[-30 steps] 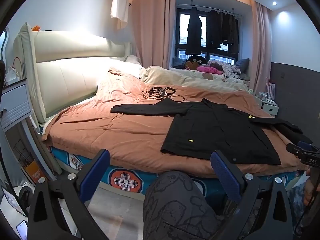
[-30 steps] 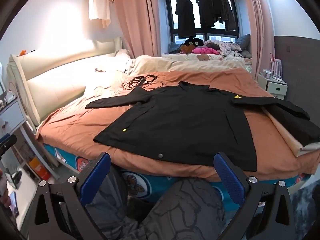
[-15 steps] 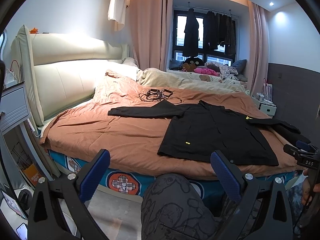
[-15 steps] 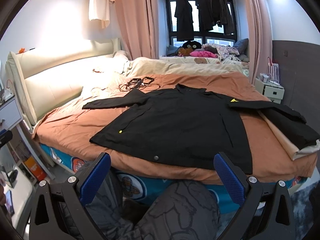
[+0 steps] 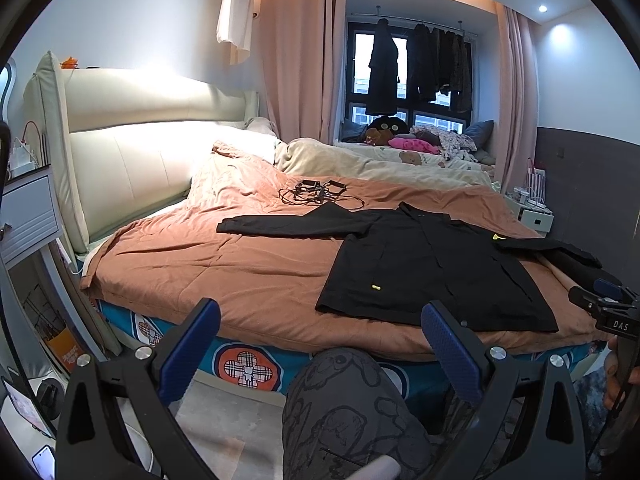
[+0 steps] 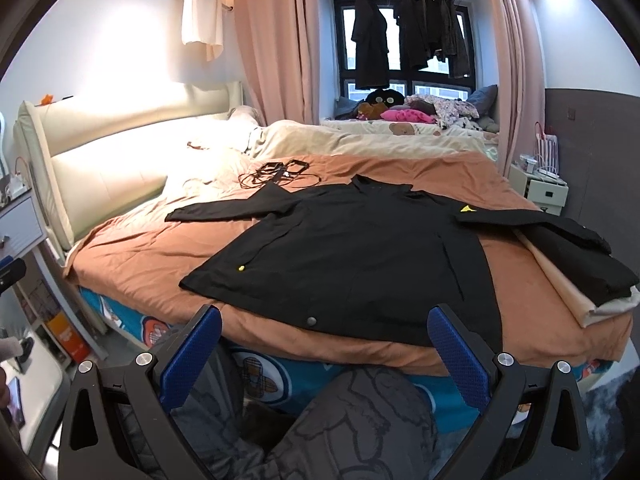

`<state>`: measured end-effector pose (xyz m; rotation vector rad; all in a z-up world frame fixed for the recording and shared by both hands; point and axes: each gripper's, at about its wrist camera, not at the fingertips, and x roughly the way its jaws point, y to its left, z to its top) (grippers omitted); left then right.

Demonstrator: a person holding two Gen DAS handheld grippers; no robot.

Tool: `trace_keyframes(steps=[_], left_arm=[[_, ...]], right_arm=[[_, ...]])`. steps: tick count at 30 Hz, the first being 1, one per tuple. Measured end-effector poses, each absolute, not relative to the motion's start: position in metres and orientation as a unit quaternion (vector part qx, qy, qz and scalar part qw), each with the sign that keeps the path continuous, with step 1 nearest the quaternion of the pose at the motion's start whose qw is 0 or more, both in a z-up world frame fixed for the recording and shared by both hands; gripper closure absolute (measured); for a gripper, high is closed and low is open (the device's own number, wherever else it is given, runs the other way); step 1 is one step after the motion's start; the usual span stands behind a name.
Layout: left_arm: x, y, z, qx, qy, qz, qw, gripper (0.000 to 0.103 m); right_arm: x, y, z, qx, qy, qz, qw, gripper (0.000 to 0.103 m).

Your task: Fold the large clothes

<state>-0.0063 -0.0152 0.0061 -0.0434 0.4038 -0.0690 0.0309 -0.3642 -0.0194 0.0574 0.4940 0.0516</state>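
Two handheld tongs, each with two blue-padded fingers, are held low in front of a bed. The left gripper (image 5: 320, 340) has its fingers spread wide and pinches nothing. The right gripper (image 6: 324, 344) is spread wide as well, also empty. Below both, a person's knee (image 5: 340, 396) in dark patterned trousers fills the bottom of the view. At the far right of the left view, the other tool's body shows white letters reading "DAS" (image 5: 621, 325).

Beyond the fingers, one large black jacket (image 6: 360, 248) lies flat on the bed's rust-orange bedspread (image 5: 240, 256), near the bed's front edge, with both sleeves stretched out sideways. It carries one small yellow tag (image 6: 241, 268) near the hem and one yellow triangular mark (image 6: 467, 208) on the shoulder. One folded black garment (image 6: 580, 260) sits at the bed's right corner. A tangle of black cables (image 5: 316, 194) lies just behind the jacket's left sleeve. Several dark clothes (image 6: 408, 40) hang at the window.
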Motion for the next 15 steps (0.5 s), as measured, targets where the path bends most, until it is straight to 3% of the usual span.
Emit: trace_keyframes(steps=[15], left_arm=[[-0.0087, -0.0163, 0.0041, -0.023, 0.198, -0.034, 0.979, 0.000]], right_arm=[[0.0273, -0.3637, -0.0193, 0.025, 0.242, 0.027, 0.970, 0.000]])
